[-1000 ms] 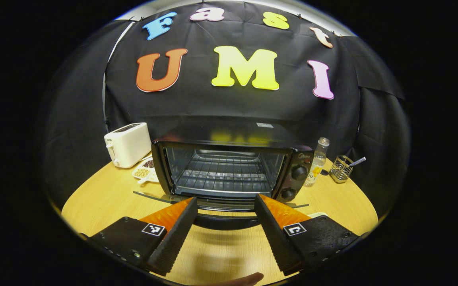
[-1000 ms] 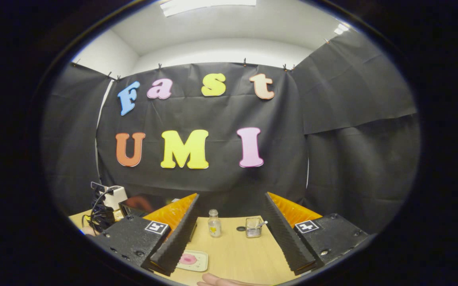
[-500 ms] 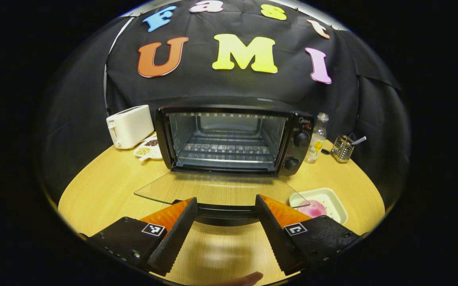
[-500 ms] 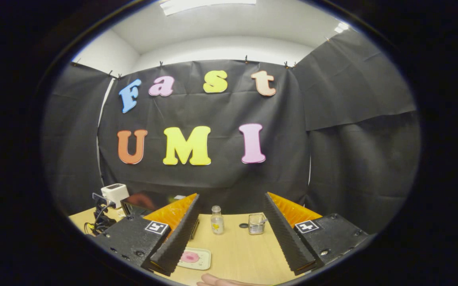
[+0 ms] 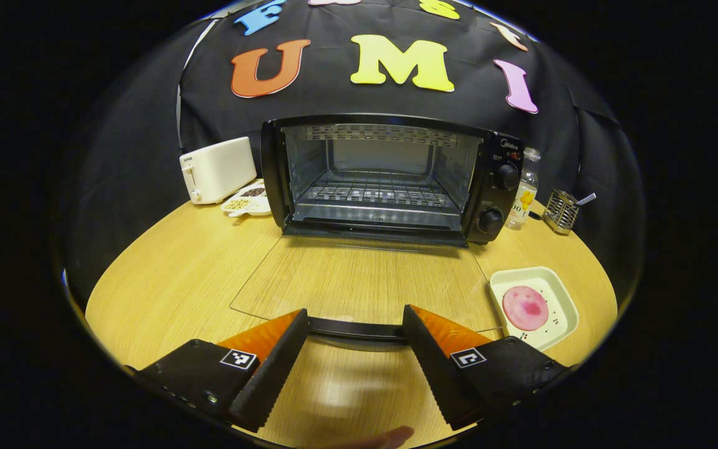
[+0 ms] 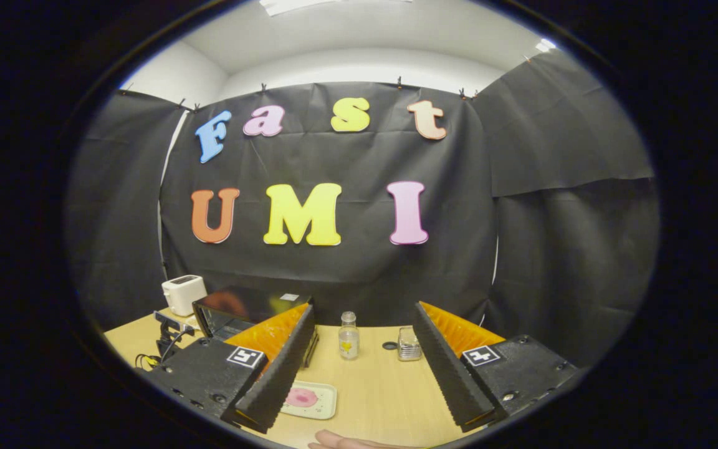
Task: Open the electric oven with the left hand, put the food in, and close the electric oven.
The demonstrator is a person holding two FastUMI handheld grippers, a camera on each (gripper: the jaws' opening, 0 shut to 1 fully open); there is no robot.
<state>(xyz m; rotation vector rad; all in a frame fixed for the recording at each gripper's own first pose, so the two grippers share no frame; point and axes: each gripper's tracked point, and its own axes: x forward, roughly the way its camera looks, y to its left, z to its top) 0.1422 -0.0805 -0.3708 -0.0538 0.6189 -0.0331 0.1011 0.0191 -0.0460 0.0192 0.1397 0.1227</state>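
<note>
The black electric oven (image 5: 390, 174) stands at the back of the round wooden table, cavity and wire rack exposed. Its glass door (image 5: 359, 280) lies folded down almost flat over the tabletop. The door's dark handle (image 5: 356, 328) runs across between the tips of my left gripper (image 5: 354, 315), whose fingers stand wide apart. A pink round piece of food (image 5: 525, 307) rests in a white tray (image 5: 561, 293) right of the door. My right gripper (image 6: 364, 310) is open and holds nothing, hovering above the table with the food (image 6: 301, 397) low at its left and the oven (image 6: 240, 308) behind.
A white toaster (image 5: 217, 169) and a small dish of beans (image 5: 247, 202) sit left of the oven. A glass bottle (image 5: 524, 196) and a wire holder (image 5: 561, 209) stand at its right. A fingertip (image 5: 390, 436) shows at the bottom edge.
The oven door has swung down from half open to nearly flat, the left gripper going down and back with the handle. The right gripper has shifted only slightly.
</note>
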